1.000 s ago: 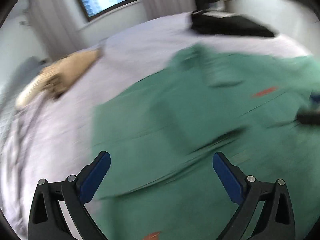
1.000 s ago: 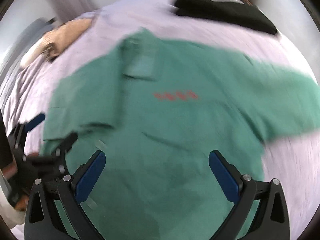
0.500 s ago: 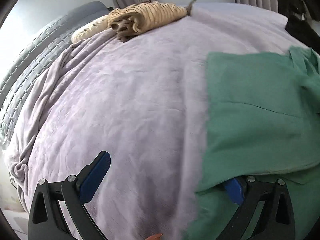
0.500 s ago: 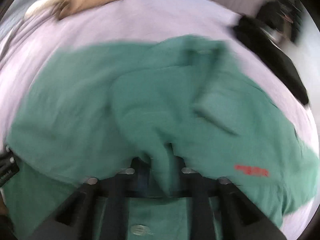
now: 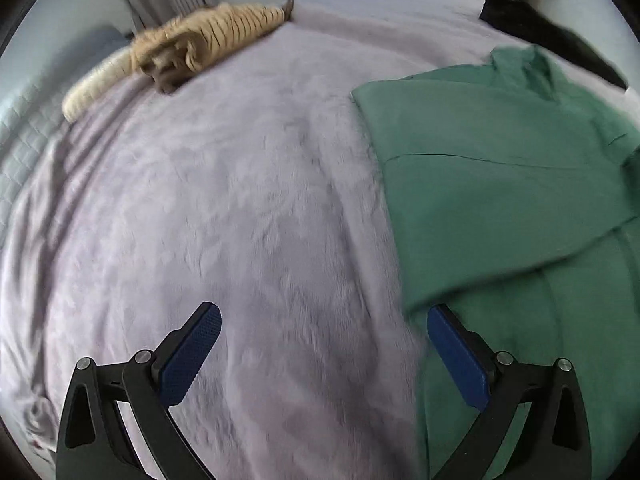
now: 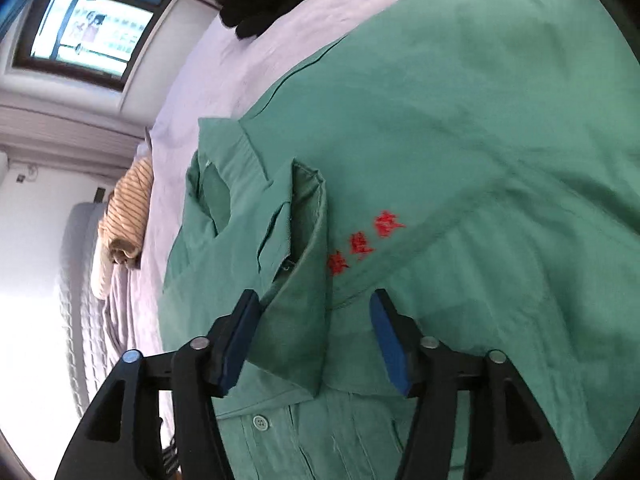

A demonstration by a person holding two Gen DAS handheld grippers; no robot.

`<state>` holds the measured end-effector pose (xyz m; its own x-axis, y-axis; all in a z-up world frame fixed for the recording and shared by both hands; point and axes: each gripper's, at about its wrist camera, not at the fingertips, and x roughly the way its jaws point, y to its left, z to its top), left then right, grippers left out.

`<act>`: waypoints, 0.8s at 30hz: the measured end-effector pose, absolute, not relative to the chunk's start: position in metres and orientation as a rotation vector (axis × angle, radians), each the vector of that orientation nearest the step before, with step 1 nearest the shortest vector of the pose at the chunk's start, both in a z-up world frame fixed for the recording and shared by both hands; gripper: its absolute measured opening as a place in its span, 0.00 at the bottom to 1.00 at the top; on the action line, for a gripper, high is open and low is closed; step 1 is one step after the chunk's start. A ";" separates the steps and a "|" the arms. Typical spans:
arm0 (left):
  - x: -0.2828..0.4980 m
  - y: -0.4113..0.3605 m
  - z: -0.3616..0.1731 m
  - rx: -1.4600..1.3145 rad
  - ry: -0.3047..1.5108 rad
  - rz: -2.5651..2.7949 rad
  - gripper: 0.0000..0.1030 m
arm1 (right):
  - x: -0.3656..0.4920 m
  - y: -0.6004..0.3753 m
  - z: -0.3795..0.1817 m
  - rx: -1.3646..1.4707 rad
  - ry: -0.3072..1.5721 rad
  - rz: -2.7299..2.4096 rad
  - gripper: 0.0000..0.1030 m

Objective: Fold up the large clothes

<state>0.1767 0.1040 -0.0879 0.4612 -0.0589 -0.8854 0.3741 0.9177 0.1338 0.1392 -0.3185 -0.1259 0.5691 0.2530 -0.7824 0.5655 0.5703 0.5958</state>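
A large green shirt (image 5: 500, 184) lies spread on the lilac blanket (image 5: 240, 200), one side folded in over its body. My left gripper (image 5: 324, 344) hovers open over bare blanket at the shirt's left edge, its right finger (image 5: 456, 360) just beside the hem, nothing between the pads. In the right wrist view the shirt (image 6: 460, 120) shows red embroidered characters (image 6: 366, 242) and a collar. My right gripper (image 6: 316, 340) has its jaws opening, with the folded sleeve end (image 6: 296, 320) lying loose between them on the shirt front.
A beige striped garment (image 5: 200, 36) lies rolled near the head of the bed. A black garment (image 5: 540, 32) sits at the far edge behind the shirt. A grey quilted headboard (image 6: 76, 300) and a window (image 6: 88, 28) bound the bed.
The right gripper, shut on the sleeve half a second ago, has parted its jaws, laid the sleeve on the shirt front and rolled. The left gripper slid left off the shirt.
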 end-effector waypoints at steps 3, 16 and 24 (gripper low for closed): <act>0.194 0.114 -0.077 0.173 1.120 -0.319 1.00 | 0.145 -0.316 -0.122 0.950 1.006 -0.216 0.66; 0.312 0.024 -0.127 -0.004 1.233 -0.343 0.52 | 0.198 -0.330 -0.127 0.810 1.106 -0.302 0.59; 0.314 0.061 -0.110 -0.049 1.155 -0.297 0.03 | 0.230 -0.306 -0.084 0.543 1.026 -0.167 0.08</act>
<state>0.3140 0.0607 -0.1105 0.3695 -0.2563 -0.8932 0.2060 0.9599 -0.1902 0.2296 -0.3060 -0.0838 0.5187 0.1171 -0.8469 0.3789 0.8565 0.3505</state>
